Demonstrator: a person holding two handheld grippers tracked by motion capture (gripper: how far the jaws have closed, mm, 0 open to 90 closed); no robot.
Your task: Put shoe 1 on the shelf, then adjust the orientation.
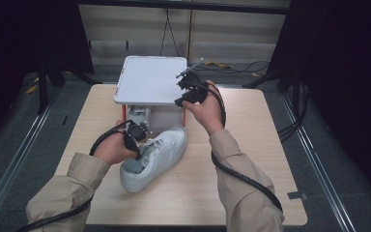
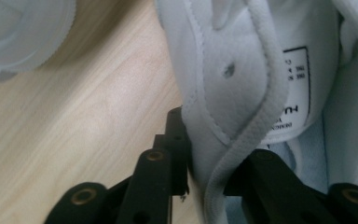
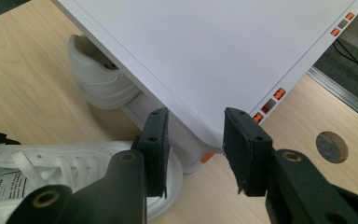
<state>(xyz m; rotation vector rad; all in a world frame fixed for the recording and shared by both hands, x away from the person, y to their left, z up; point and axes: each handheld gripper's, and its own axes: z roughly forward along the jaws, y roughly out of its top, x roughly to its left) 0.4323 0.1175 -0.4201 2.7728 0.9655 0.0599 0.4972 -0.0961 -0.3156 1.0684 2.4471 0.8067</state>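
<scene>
We worked at a light wooden desk (image 1: pixel 251 159). At its far middle stood a white shelf stand (image 1: pixel 149 79) with a flat top on orange-marked legs, and under it sat a second white shoe (image 3: pixel 100 77), heel toward the right tool's camera. In front of the stand lay a white sneaker (image 1: pixel 157 157), resting on its sole on the desk, toe toward the stand and heel toward us.

Our left tool (image 1: pixel 136 140) was at the sneaker's opening near the heel. In the left gripper view the padded collar (image 2: pixel 233 112) ran between the two black jaws, one outside the shoe and one inside, and the pads pressed on it, so the tool was clenched on the sneaker's collar.

Our right tool (image 1: pixel 189 92) hung above the stand's near right corner. Its jaws stood apart with nothing between them, released, the stand's top edge showing through the gap
</scene>
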